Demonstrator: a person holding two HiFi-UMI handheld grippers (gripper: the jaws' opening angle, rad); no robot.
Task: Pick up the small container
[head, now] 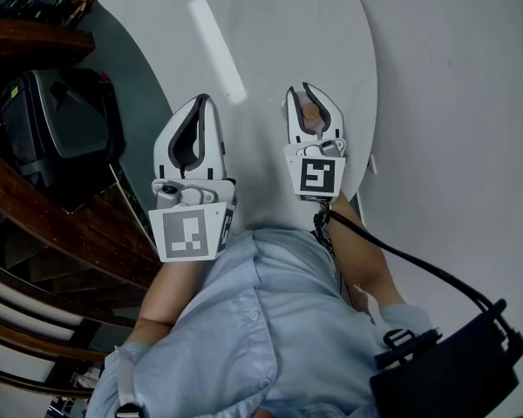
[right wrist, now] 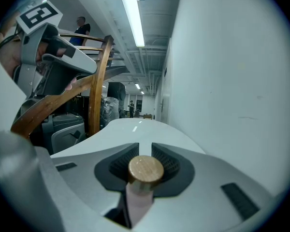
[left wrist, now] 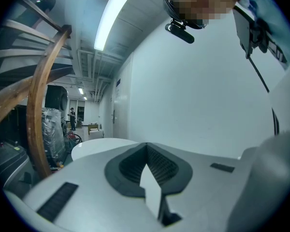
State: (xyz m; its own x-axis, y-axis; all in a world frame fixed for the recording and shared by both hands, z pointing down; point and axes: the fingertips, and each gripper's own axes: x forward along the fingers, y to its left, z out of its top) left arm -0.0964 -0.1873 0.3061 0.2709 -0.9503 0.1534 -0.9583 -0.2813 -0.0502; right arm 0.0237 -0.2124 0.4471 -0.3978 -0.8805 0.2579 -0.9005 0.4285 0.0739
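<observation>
The small container is a pale pinkish tube with a round cork-coloured lid. It sits between the dark pads of my right gripper, which is shut on it. In the head view the lid shows between the right gripper's white fingers, above the round white table. My left gripper hovers beside it to the left over the table's edge, jaws together with nothing held. In the left gripper view the left gripper has its pads meeting.
Curved wooden stair rails and a black machine stand to the left of the table. A white wall runs along the right. A black pack with a cable hangs at the person's right hip.
</observation>
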